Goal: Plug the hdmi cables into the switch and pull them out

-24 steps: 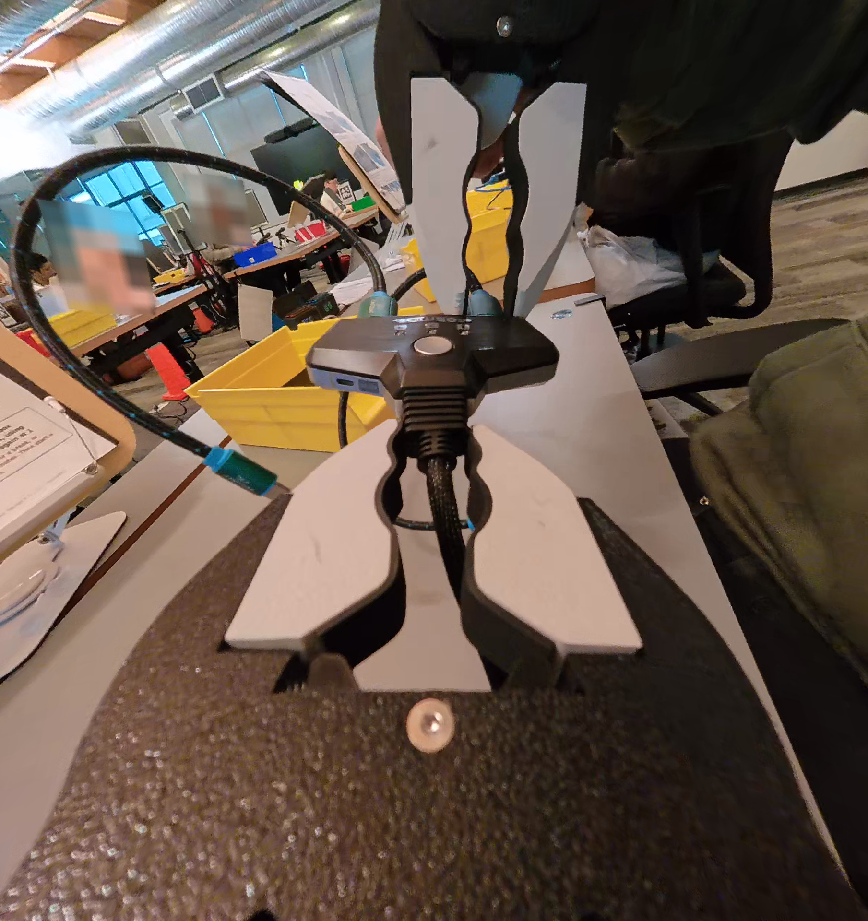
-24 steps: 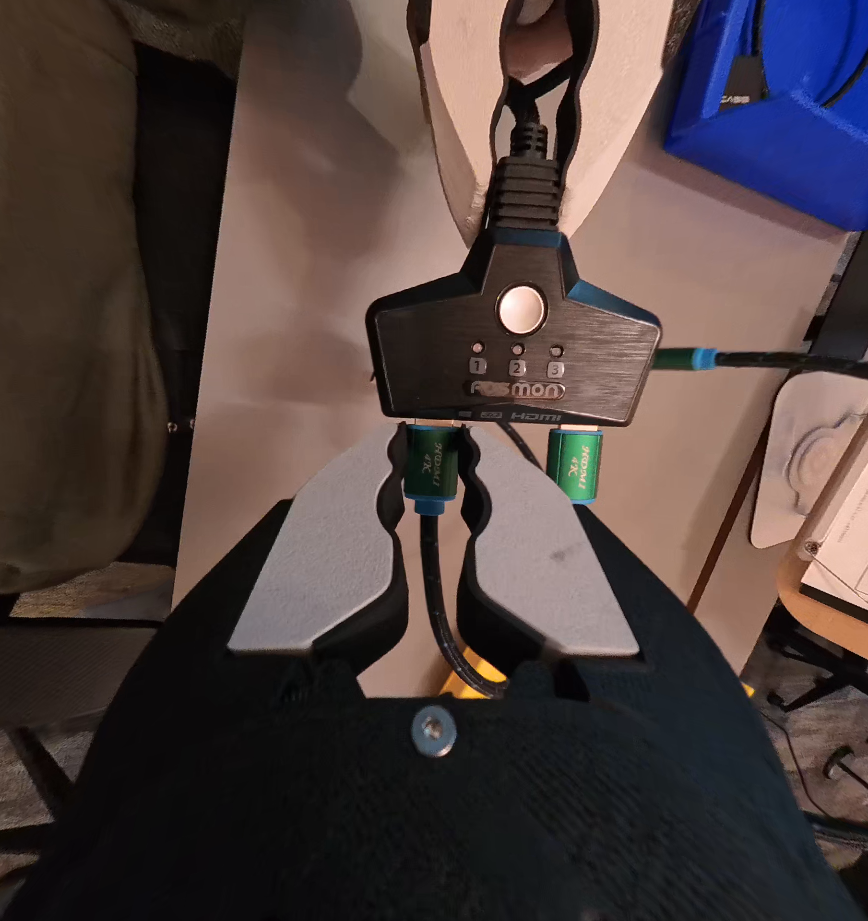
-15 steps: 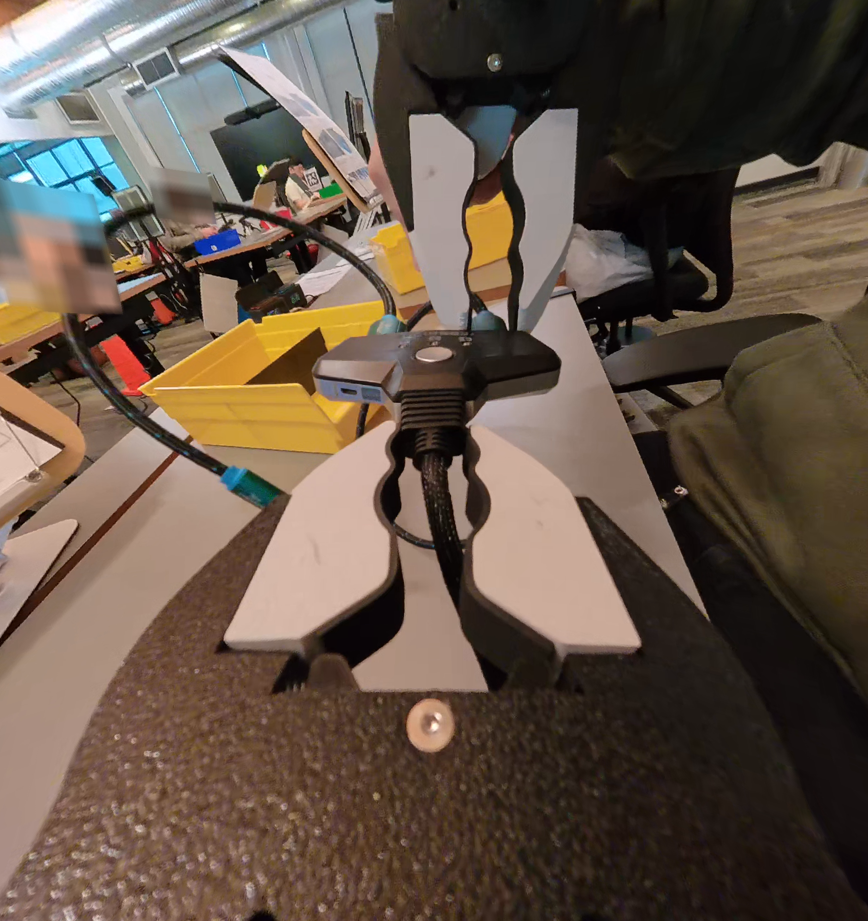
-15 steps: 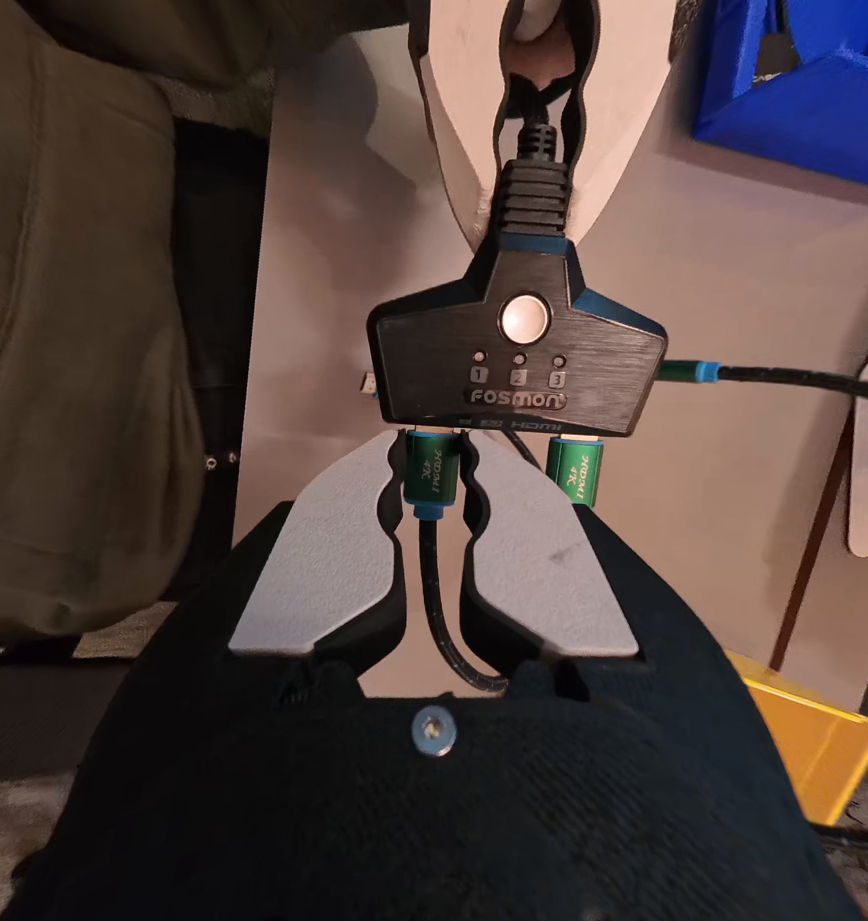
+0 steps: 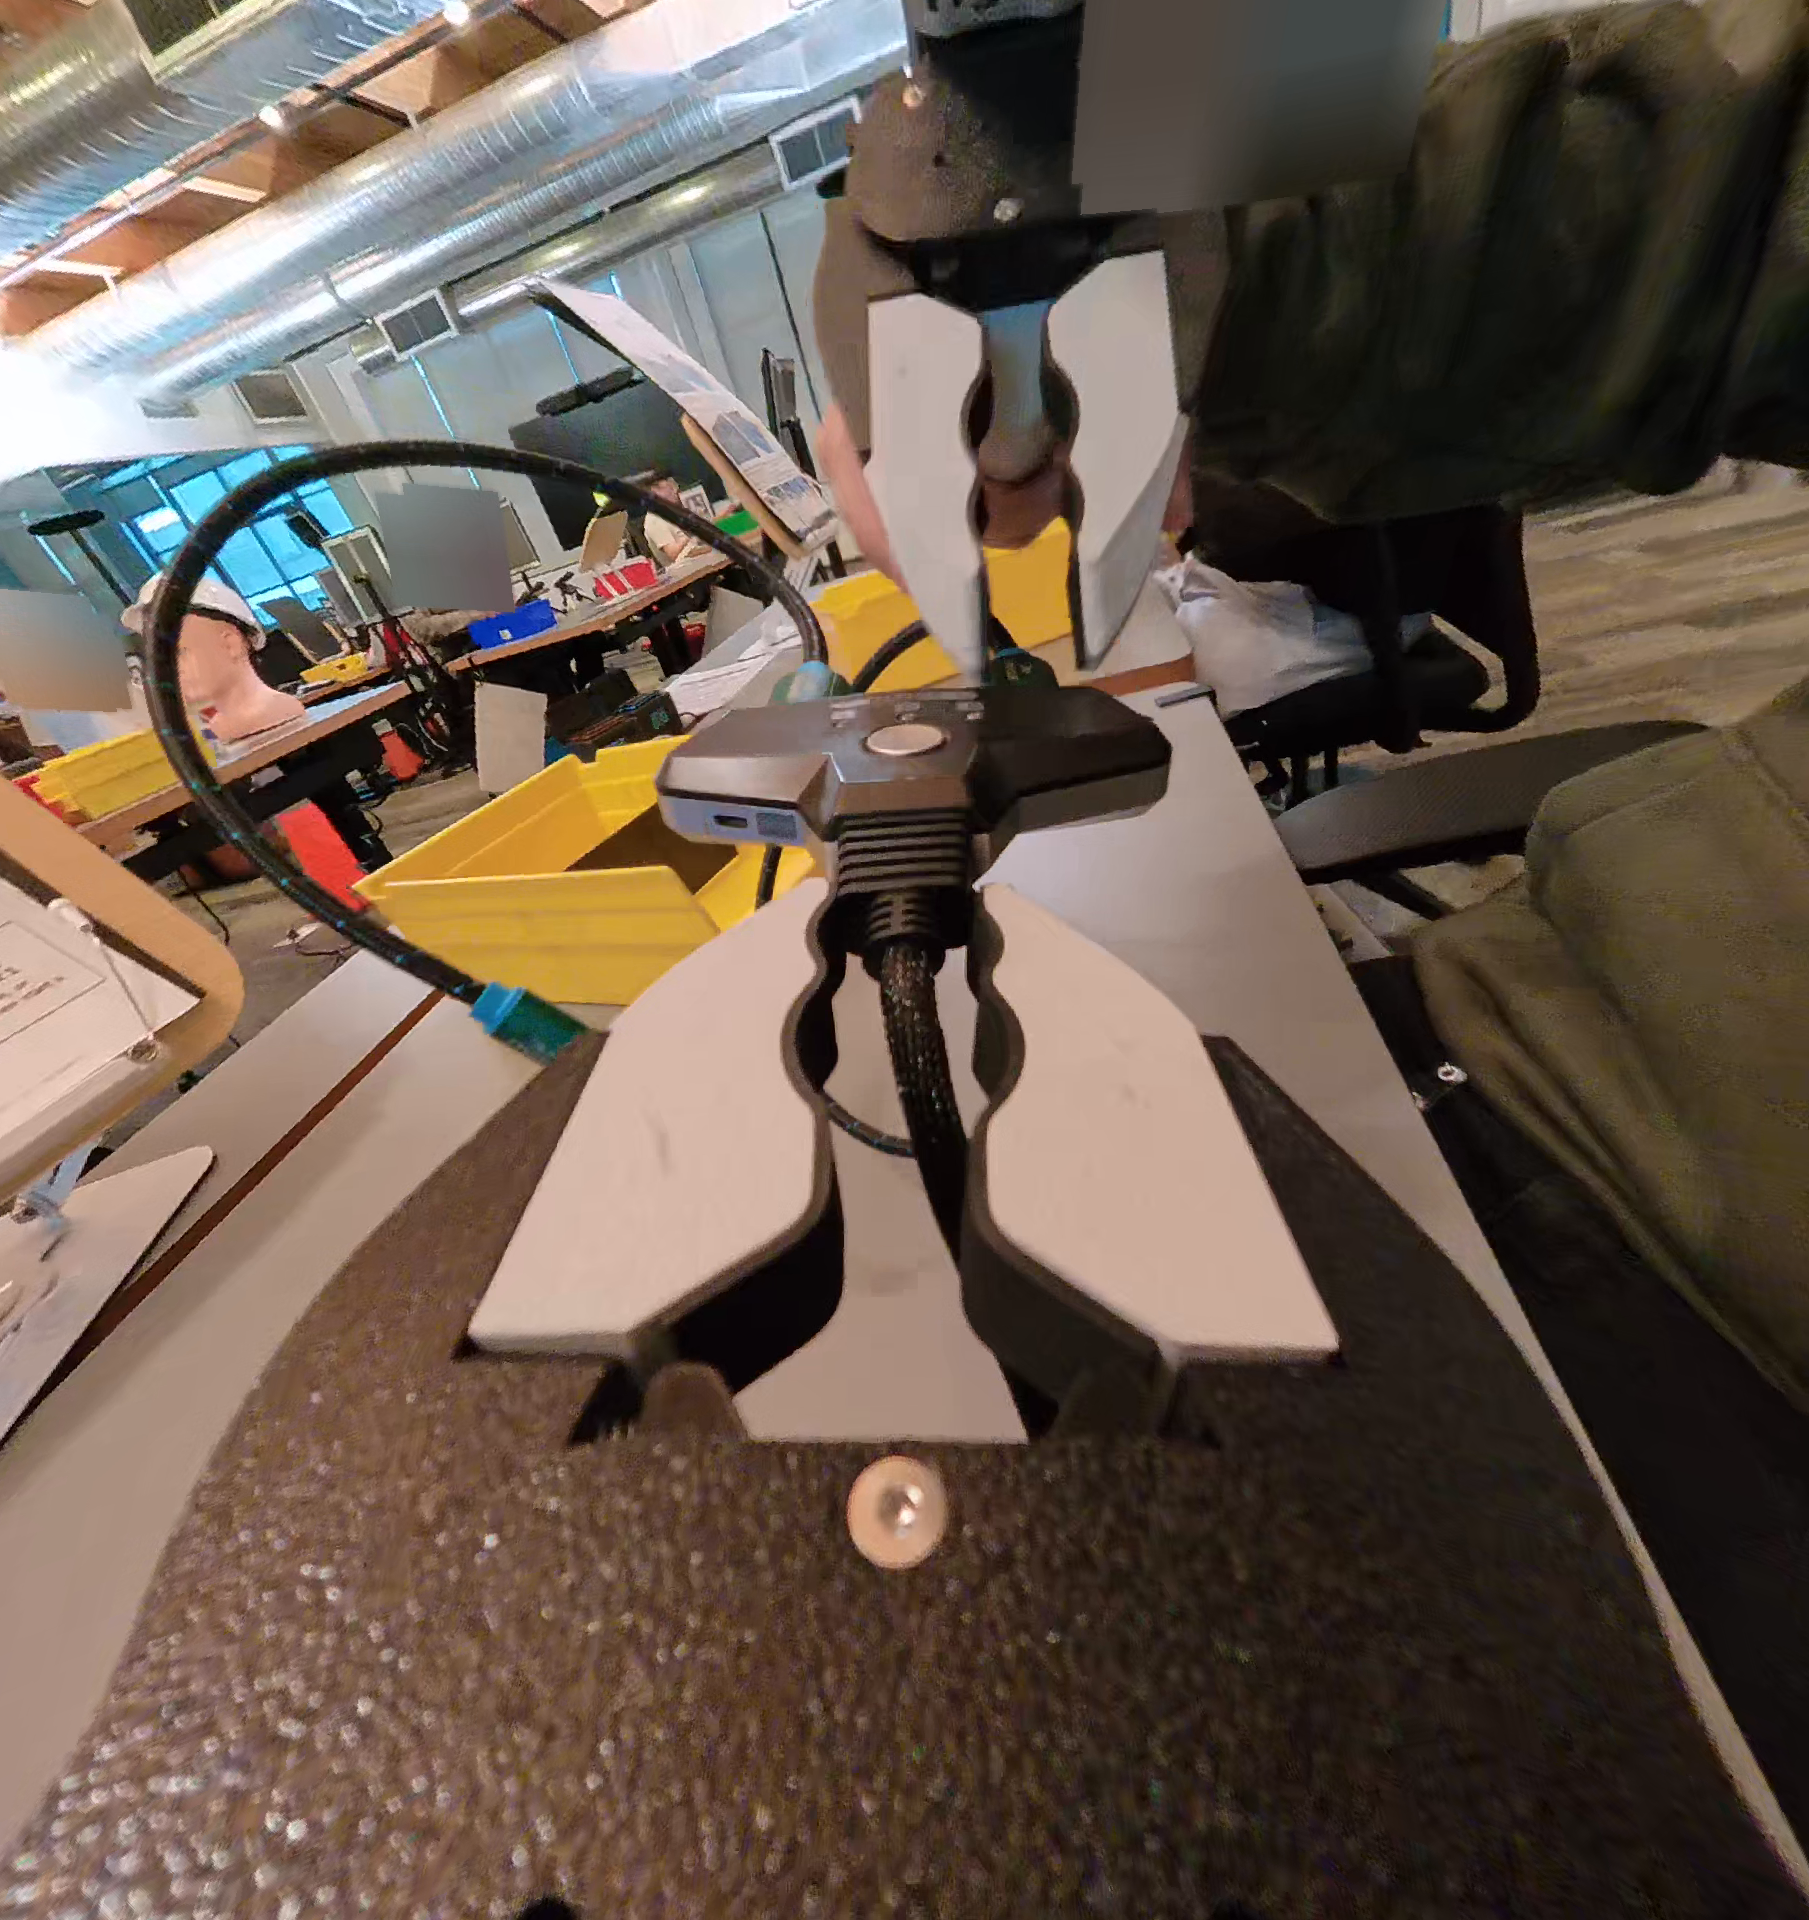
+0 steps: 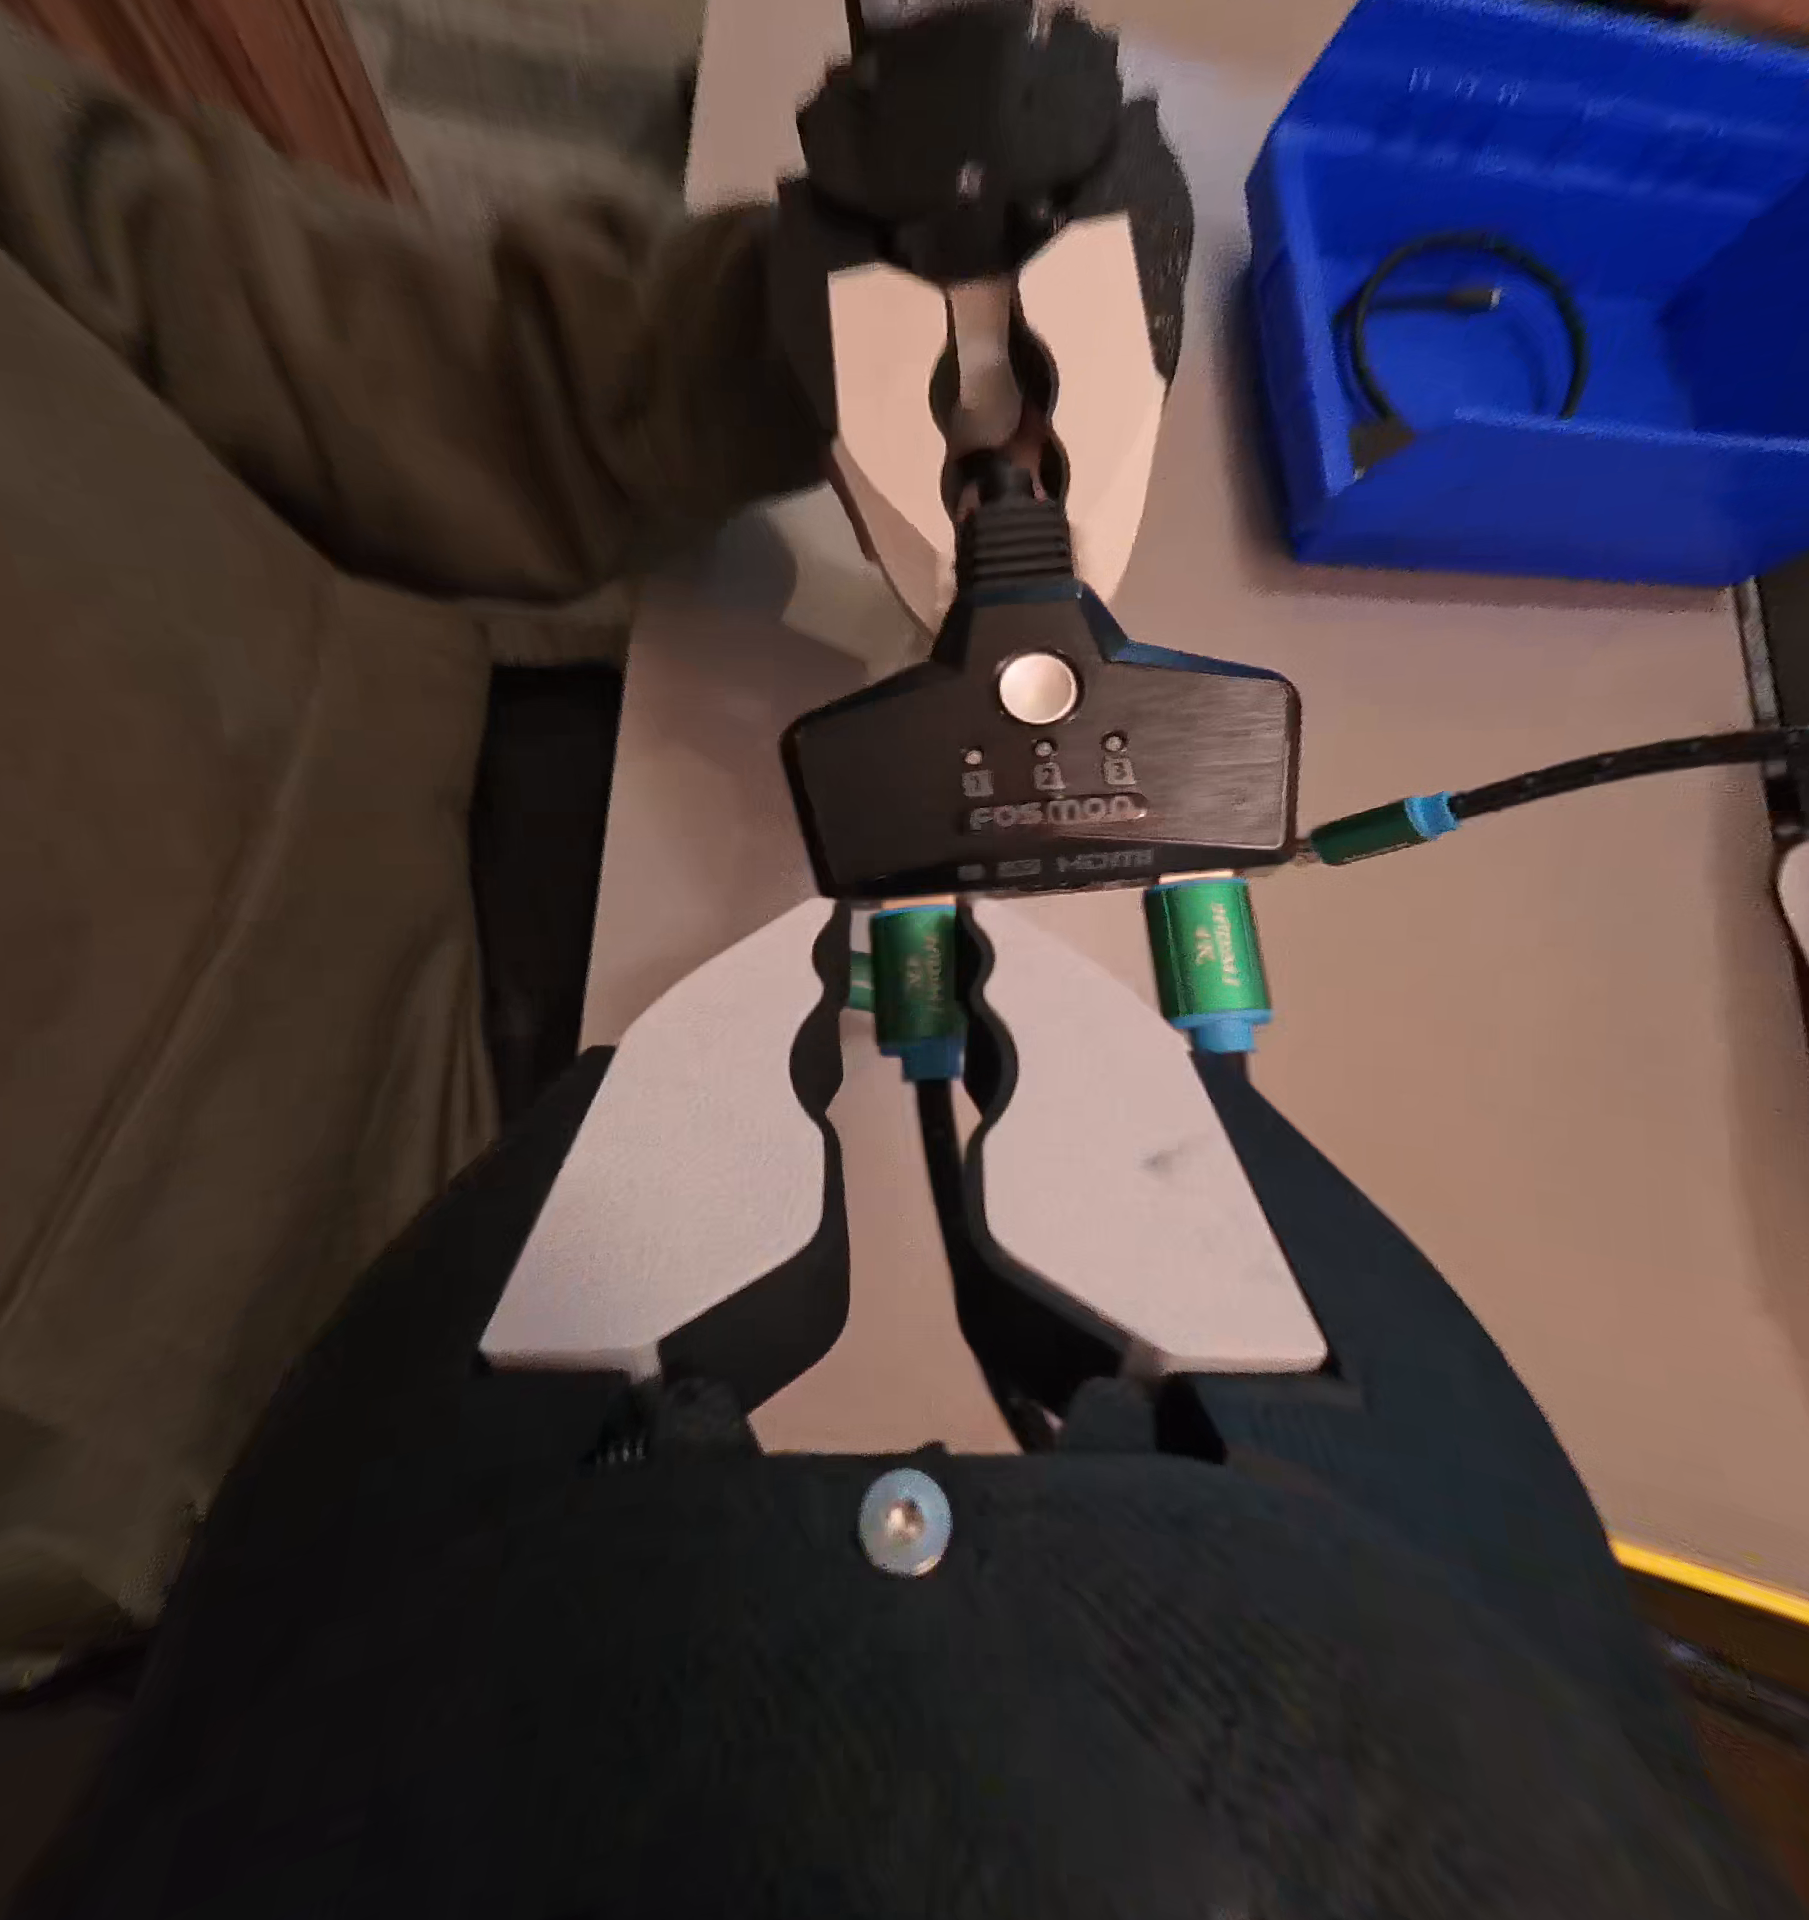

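The switch (image 6: 1040, 774), a flat black T-shaped box, hangs in the air above the pale counter (image 6: 1399, 1195), stretched between the two tools. Its three-port edge faces the right hand-held gripper (image 6: 900, 987) and its ribbed strain relief (image 5: 905, 862) with the braided tail faces the left hand-held gripper (image 5: 905, 935). Two green plugs sit in that port edge: the near-left green plug (image 6: 915, 987) lies between the right tool's fingers, which look closed against its barrel, while the second green plug (image 6: 1206, 961) stands free just to its right. The long axis of the held plug runs straight back along the right tool's fingers, in line with its port, so a pull-out would, as I judge it, go straight back toward the right wrist with no twist. The left tool opposes it from the far side, its fingers pinched on the ribbed collar just behind the switch body. A third connector (image 6: 1383, 826), loose on its black braided cable (image 5: 287, 665), lies on the counter to the right, apart from the switch. A blue bin (image 6: 1565, 499) sits far right, and a yellow bin (image 5: 567, 894) lies beyond the counter's edge.
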### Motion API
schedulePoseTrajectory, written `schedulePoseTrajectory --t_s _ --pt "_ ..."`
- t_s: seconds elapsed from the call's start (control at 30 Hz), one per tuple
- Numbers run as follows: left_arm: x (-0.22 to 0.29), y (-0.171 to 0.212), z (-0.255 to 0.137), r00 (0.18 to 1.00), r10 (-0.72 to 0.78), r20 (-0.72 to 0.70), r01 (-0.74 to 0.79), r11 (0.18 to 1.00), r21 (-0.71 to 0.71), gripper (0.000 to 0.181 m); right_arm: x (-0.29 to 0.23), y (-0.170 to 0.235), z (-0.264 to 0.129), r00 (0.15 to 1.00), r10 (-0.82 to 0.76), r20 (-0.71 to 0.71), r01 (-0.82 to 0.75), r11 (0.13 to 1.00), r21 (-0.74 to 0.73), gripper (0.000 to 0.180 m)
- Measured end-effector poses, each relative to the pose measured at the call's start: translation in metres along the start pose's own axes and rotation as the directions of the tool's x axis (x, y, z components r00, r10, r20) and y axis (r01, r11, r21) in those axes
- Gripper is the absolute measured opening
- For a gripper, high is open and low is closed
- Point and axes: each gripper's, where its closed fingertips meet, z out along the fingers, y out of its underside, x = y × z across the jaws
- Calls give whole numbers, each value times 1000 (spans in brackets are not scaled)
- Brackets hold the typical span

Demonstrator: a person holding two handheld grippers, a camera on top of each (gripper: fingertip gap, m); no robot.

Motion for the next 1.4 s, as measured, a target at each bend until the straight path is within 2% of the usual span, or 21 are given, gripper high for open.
schedulePoseTrajectory --t_s 0.03,0.07,0.13,0.2,0.3,0.5,0.73,0.9,1.13,1.4 --pt "-2 0 -2 1000 -8 6 8 1000 17 21 1 -1 -1 1000 16 -8 -16 999 33 18" --pt "-3 0 -3 1000 -15 8 15 999 32 21 5 -1 -1 998 29 -48 -26 997 67 20" --pt "-4 -2 -5 1000 -28 8 28 997 67 21 12 0 1 989 63 -133 -45 990 137 40" --pt "-3 -4 -8 999 -37 -11 38 994 100 21 16 1 3 975 97 -201 -52 975 218 50" --pt "4 -2 -6 999 -27 -45 32 994 100 21 7 -7 6 976 142 -164 -77 932 353 39" --pt "9 -1 -6 996 -30 -86 41 991 130 21 -9 -7 11 985 141 -101 -88 907 411 23" --pt "10 2 -5 995 -32 -94 45 990 132 21 -11 -3 15 984 168 -55 -133 907 400 22" --pt "9 -1 -8 994 -45 -100 61 984 165 21 -13 -9 15 991 112 -77 -75 921 383 22" --pt "14 5 -6 994 -18 -106 26 997 78 21 -15 1 15 996 44 -82 -24 972 232 21" --pt "21 8 5 990 -22 -141 26 999 23 21 -19 15 9 998 43 -45 -33 980 195 21"
